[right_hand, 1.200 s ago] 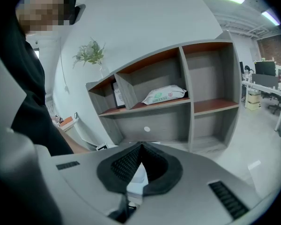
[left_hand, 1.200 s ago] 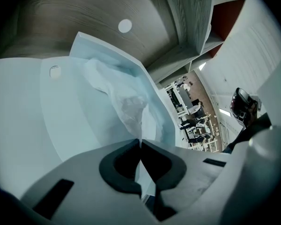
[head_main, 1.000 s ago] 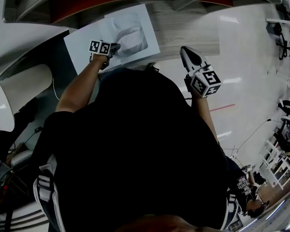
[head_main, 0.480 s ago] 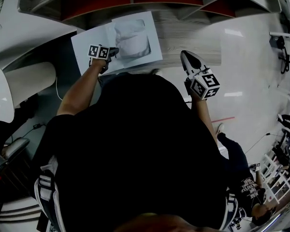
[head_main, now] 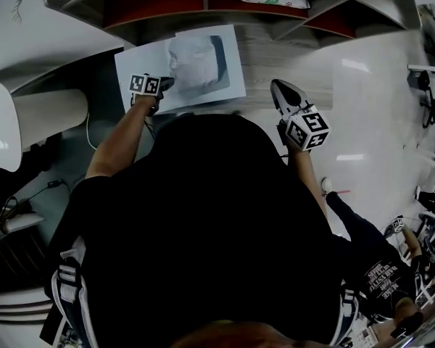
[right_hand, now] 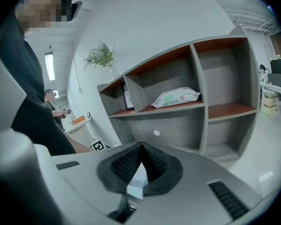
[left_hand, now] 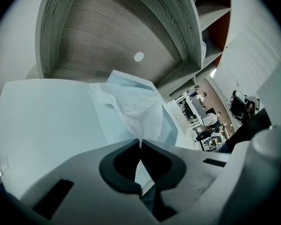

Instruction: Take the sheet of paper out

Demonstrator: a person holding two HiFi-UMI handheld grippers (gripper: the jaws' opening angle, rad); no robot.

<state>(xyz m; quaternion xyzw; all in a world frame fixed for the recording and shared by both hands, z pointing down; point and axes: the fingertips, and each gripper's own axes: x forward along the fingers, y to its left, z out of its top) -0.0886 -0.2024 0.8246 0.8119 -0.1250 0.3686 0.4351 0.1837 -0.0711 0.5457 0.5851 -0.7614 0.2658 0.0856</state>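
The left gripper [left_hand: 140, 143] is clenched on a corner of the sheet of paper [left_hand: 133, 109], which rises crumpled out of the pale folder [left_hand: 47, 121] lying in front of the shelf [right_hand: 196, 104]. Compared with 1 second ago, this gripper sits closer to the folder's near left edge and the sheet looks more bunched towards it. The pull seems under way, though part of the sheet is still inside. The right gripper [right_hand: 141, 146] hangs apart, jaws together, apparently empty.
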